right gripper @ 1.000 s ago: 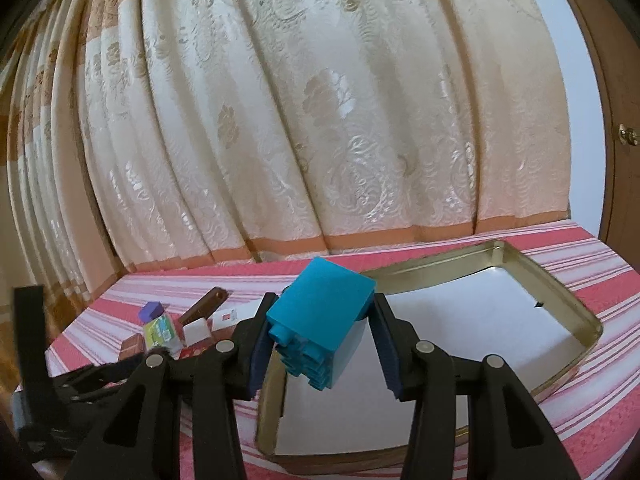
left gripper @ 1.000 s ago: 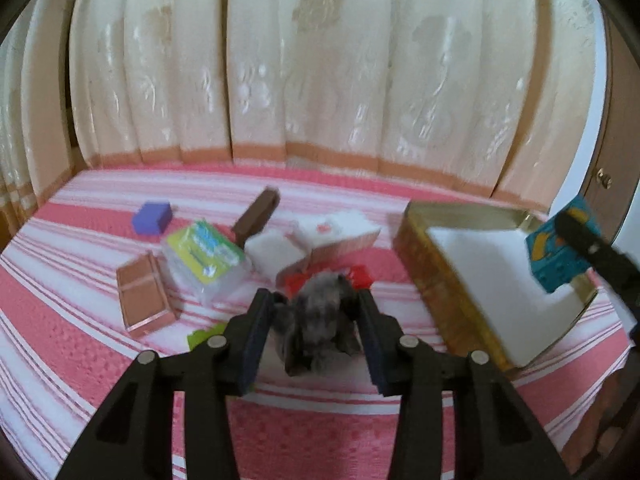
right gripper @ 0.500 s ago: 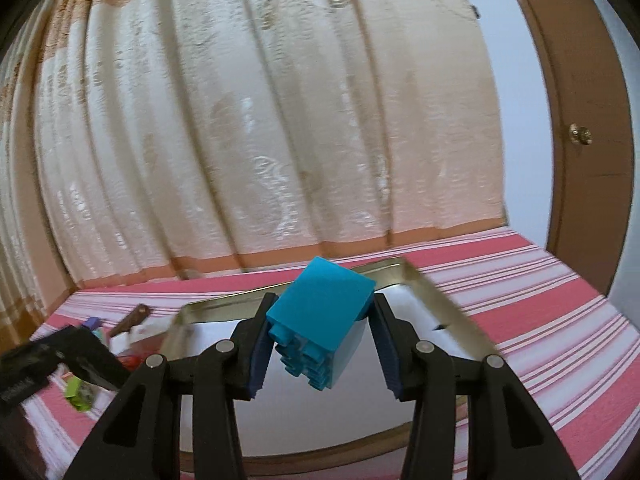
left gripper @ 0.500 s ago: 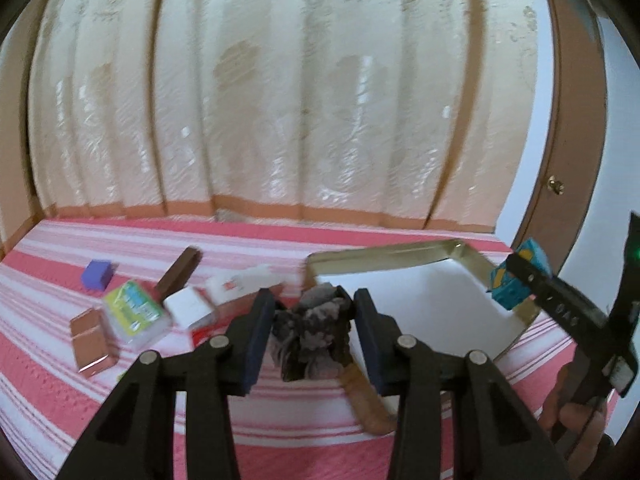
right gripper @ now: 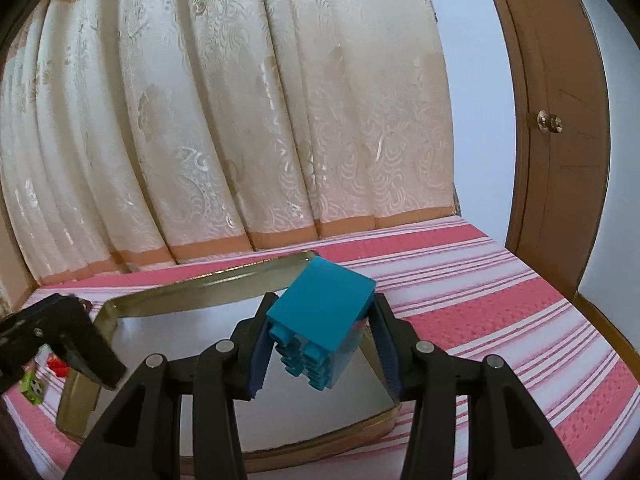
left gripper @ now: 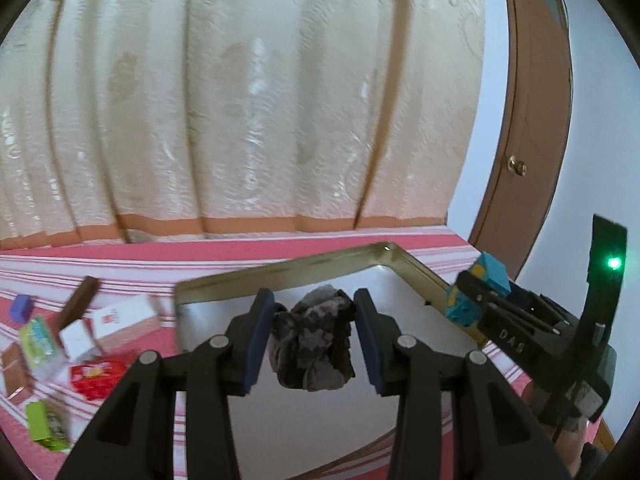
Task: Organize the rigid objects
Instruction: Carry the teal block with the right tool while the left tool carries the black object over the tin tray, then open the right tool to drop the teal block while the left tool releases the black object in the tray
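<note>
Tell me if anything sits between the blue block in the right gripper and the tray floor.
Nothing visible does. The blue block, clamped in the right gripper, hangs over the gold tray, whose white floor below it looks bare. The left gripper holds its dark rock off to one side.

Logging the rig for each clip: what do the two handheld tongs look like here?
Both tongs, left and right, are matte black plastic with silver rivets at the pivots, triangular cutouts in the arms, and dark blue ridged pads. Seen from the left camera, the right one carries pale embossed lettering, too blurred to read for sure, and a black upright bracket with a lit green light. No sleeves show.
</note>
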The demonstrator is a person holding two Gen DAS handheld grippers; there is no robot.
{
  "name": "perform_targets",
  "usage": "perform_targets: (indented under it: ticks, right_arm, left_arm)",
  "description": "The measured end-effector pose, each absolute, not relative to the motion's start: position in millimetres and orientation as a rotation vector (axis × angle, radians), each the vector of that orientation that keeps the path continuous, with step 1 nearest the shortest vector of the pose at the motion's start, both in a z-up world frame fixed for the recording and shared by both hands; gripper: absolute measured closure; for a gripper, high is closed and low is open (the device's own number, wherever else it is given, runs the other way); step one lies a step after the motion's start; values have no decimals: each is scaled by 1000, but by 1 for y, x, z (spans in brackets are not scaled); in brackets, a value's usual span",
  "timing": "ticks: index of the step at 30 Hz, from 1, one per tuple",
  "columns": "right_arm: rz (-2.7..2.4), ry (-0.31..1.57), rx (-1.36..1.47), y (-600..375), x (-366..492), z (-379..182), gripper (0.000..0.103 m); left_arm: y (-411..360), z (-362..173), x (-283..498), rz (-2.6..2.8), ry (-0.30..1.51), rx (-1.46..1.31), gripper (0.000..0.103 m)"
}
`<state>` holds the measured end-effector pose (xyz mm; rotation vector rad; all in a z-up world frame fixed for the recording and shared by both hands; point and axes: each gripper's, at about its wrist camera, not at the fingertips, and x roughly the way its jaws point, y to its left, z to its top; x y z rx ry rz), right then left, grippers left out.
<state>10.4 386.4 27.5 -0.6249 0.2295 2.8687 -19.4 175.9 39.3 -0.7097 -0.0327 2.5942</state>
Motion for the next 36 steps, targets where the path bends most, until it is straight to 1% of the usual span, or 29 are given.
perform_targets:
  ticks: [7, 14, 24, 31, 32, 33, 34, 35, 36]
  right_arm:
    - [2843, 165, -698, 381, 1, 21, 54]
    - [2823, 86, -771, 372, -7, 10, 54]
    - [2814, 61, -835, 366, -14, 2, 54]
    - [2817, 120, -870, 369, -18, -2, 54]
    - [2816, 136, -875, 370, -19, -3, 53]
    - [2818, 151, -874, 371, -19, -3, 50]
    - [2828, 177, -863, 371, -17, -2, 42]
    - [2838, 192, -842, 372, -15, 0, 35]
    - [2846, 204, -806, 373, -12, 3, 31]
  left_arm:
    - [205, 23, -28, 2574, -8, -772, 63]
    - [213, 12, -36, 2595, 29, -818, 63]
    - [216, 3, -43, 2632, 93, -862, 63]
    - [219, 0, -45, 2661, 133, -860, 62]
    - [218, 0, -45, 2669, 132, -858, 61]
    - [217, 1, -43, 2692, 135, -850, 51]
    - [215, 2, -39, 2708, 137, -833, 37]
    - [212, 5, -36, 2724, 128, -803, 31]
    - [208, 8, -32, 2752, 112, -766, 20]
